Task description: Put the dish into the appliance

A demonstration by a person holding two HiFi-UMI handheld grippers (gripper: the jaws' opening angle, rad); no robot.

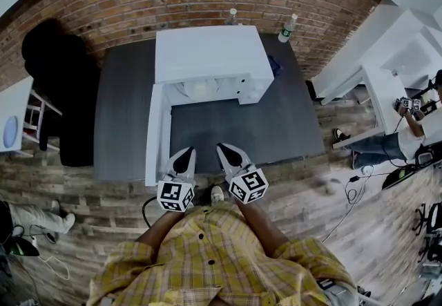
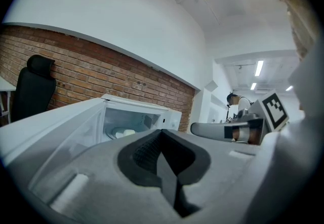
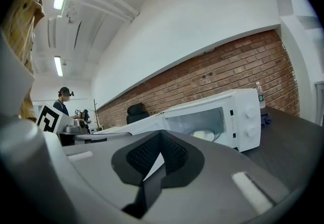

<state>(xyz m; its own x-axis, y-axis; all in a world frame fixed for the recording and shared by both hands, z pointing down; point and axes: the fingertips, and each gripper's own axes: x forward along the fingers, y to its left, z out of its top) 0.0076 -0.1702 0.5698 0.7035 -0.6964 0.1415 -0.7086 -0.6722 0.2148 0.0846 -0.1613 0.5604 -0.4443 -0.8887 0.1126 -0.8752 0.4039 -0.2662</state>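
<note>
A white microwave [image 1: 207, 56] stands on the dark grey table [image 1: 276, 125], with its door [image 1: 155, 133] swung open to the left. A white dish [image 1: 200, 88] lies inside the oven; it also shows as the dish [image 2: 123, 132] in the left gripper view and the dish [image 3: 202, 135] in the right gripper view. My left gripper [image 1: 187, 154] and right gripper [image 1: 224, 150] hover side by side at the table's near edge, in front of the open oven. Both are shut with nothing between the jaws. They point almost level toward the microwave [image 3: 238, 117].
Two bottles [image 1: 287, 28] stand at the table's back edge, and a blue cloth [image 1: 274, 63] lies beside the oven. A black chair [image 1: 52, 56] is at the left by the brick wall. White desks and a seated person [image 1: 414, 128] are at the right. Cables lie on the floor.
</note>
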